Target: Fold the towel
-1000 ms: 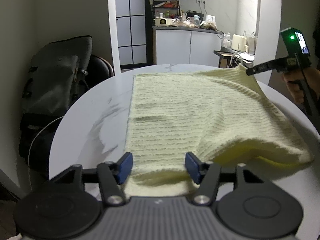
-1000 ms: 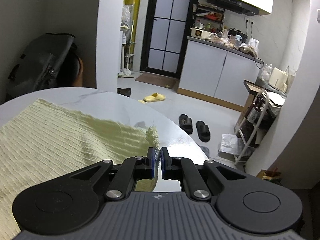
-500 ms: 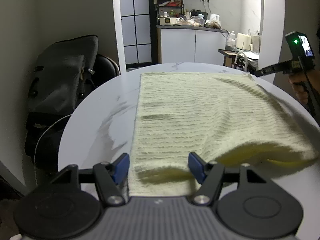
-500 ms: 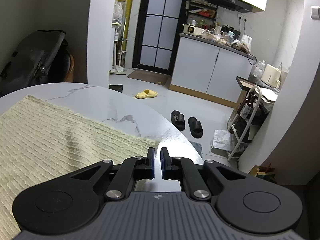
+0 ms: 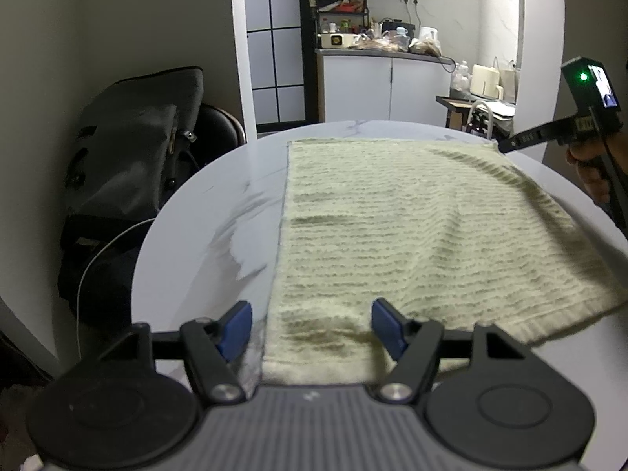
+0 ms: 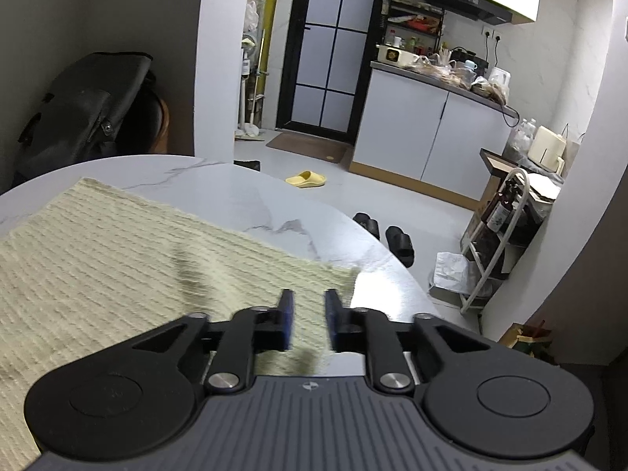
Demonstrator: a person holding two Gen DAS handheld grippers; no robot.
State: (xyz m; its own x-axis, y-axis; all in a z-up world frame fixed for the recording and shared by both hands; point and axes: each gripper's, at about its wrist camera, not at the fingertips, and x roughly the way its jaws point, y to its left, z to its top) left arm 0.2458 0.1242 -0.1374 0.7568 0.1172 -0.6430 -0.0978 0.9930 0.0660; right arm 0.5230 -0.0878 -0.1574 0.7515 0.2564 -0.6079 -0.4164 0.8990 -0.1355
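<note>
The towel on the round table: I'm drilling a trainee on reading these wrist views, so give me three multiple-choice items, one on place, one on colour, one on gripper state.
1. Where does the towel lie?
A. on the floor
B. spread on the white marble table
C. over the chair

2. What colour is the towel?
A. pale yellow-green
B. dark blue
C. red

3. How does the right gripper stand?
A. shut on a slipper
B. not in view
C. open over the towel's far corner

Answers: 1 B, the table shows around its edges. 2 A, both views show it. 3 C, a clear gap separates its blue pads.

Both wrist views share towel (image 5: 412,227) — low, close.
</note>
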